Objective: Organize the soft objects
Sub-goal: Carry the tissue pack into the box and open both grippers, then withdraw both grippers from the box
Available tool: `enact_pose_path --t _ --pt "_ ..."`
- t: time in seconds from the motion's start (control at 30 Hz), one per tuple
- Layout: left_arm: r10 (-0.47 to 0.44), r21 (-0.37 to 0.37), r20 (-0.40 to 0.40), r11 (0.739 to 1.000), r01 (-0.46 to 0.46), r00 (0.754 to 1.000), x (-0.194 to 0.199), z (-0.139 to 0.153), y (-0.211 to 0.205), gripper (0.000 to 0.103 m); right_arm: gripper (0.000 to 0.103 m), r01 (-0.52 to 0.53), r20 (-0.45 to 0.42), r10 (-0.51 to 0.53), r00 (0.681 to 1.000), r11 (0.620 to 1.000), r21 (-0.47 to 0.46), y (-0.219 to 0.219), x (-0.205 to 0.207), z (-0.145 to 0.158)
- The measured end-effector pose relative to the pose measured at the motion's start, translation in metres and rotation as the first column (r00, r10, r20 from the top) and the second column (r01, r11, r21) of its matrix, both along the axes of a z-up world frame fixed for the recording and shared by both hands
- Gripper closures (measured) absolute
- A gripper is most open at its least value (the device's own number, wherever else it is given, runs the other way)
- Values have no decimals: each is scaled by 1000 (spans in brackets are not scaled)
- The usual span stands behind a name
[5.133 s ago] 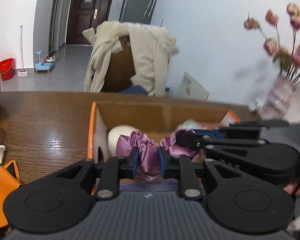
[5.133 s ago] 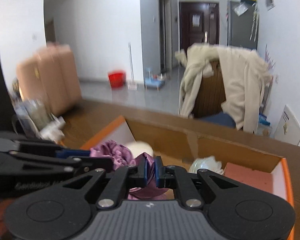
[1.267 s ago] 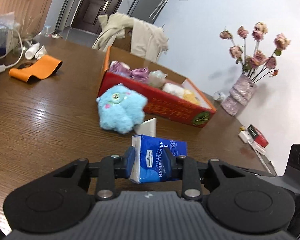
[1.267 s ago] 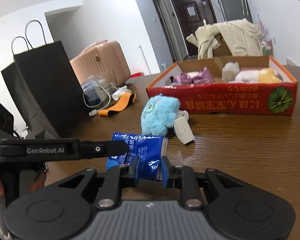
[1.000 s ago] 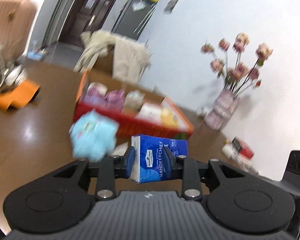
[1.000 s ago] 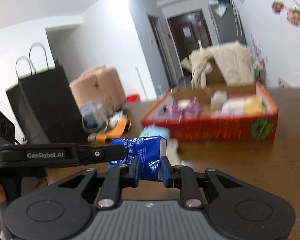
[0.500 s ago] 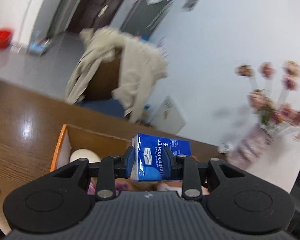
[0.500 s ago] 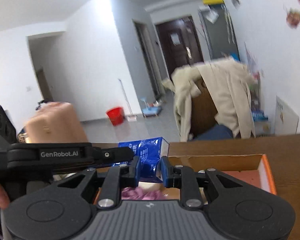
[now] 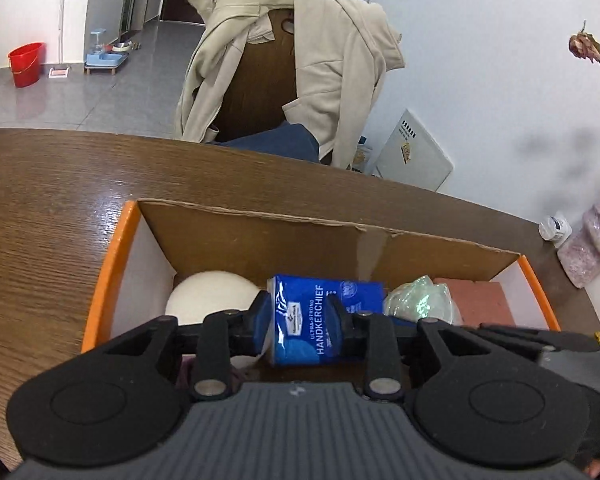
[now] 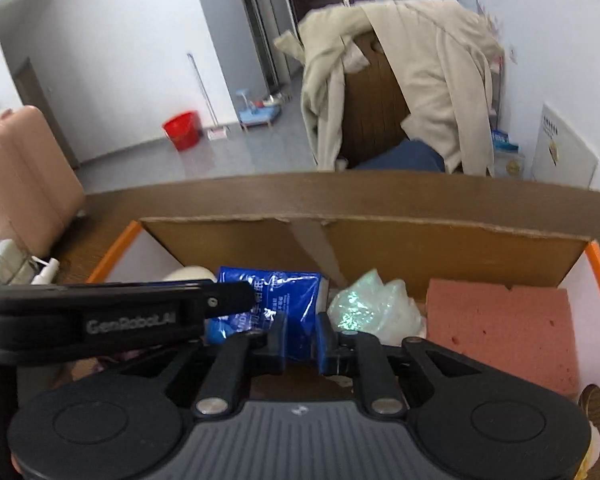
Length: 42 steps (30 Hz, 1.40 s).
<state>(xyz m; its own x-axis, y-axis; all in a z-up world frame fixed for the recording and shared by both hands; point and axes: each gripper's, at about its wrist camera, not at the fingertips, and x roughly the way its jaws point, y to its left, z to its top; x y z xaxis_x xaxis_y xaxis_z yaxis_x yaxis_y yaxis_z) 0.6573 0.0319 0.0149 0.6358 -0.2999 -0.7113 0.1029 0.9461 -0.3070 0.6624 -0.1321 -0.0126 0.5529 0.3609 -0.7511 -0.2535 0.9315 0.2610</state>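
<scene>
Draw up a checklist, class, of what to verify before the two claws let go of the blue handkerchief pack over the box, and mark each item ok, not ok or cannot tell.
1. Left claw shut on the handkerchief pack: ok.
2. Right claw shut on the same pack: ok.
3. Pack inside the walls of the cardboard box: ok.
4. Pack resting on the box floor: cannot tell, the claws hide its underside.
5. Landing spot free between the white ball and the iridescent bag: cannot tell, the gap is hidden.
6. Pink sponge apart from the pack: ok.
</scene>
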Motion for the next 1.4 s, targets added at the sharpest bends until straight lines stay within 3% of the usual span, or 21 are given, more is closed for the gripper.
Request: enact_pose_path --t 0.17,0.4,0.53,0.6,0.7,0.77,1.03,1.13,1.3,1.4 --pt "-8 2 12 1000 8 1000 -12 17 7 70 88 -4 16 4 1000 1000 3 -5 -18 24" --pt "5 28 134 1000 -9 991 -71 88 28 67 82 21 168 -21 986 1000 5 -23 -62 102" --pt "-5 60 217 998 -8 976 -122 131 34 59 67 28 247 -26 969 1000 -1 -37 -108 150" --pt "-12 66 250 998 -5 968 -150 148 36 53 66 33 281 -26 959 999 -19 -43 -132 167" --pt "-24 100 303 995 -7 953 -196 162 37 37 61 42 332 -30 943 999 -28 -53 -176 187" --pt "-42 130 342 991 -3 939 -230 163 38 36 49 48 369 -29 929 998 -42 -58 -205 191" --pt "-93 178 453 984 13 887 -354 138 47 22 40 23 507 16 862 997 -69 -66 -338 168" --pt "-89 159 484 987 12 871 -394 119 50 17 36 24 535 9 845 998 -55 -65 -386 151" --pt "-26 98 451 995 -20 892 -446 72 59 15 29 25 535 -11 845 1000 -18 -59 -457 105" --pt "11 50 419 998 -35 908 -474 48 66 15 28 18 506 14 862 998 -58 -51 -488 74"
